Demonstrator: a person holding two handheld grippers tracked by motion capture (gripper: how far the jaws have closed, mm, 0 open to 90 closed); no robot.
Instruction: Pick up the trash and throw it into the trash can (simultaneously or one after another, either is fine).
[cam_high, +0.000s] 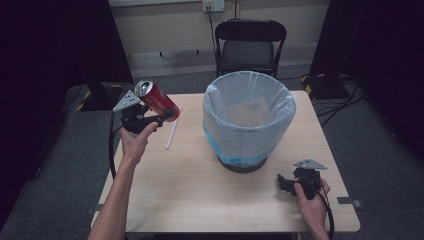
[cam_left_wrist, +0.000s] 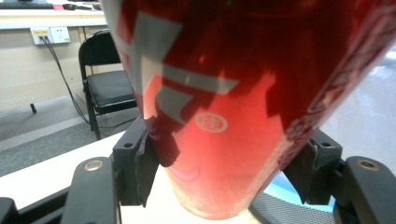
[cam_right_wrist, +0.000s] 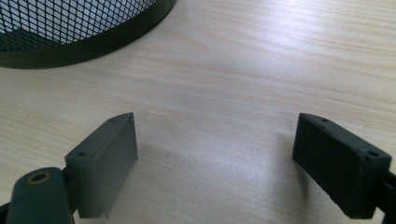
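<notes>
The left gripper is clamped on a red can, held clear above the table with the lined bin off to its far side. The can lies tilted, its long axis slanting, open top pointing up and away from the bin. Its base is hidden behind the jaws. The right gripper rests low, jaws wide and empty.
</notes>
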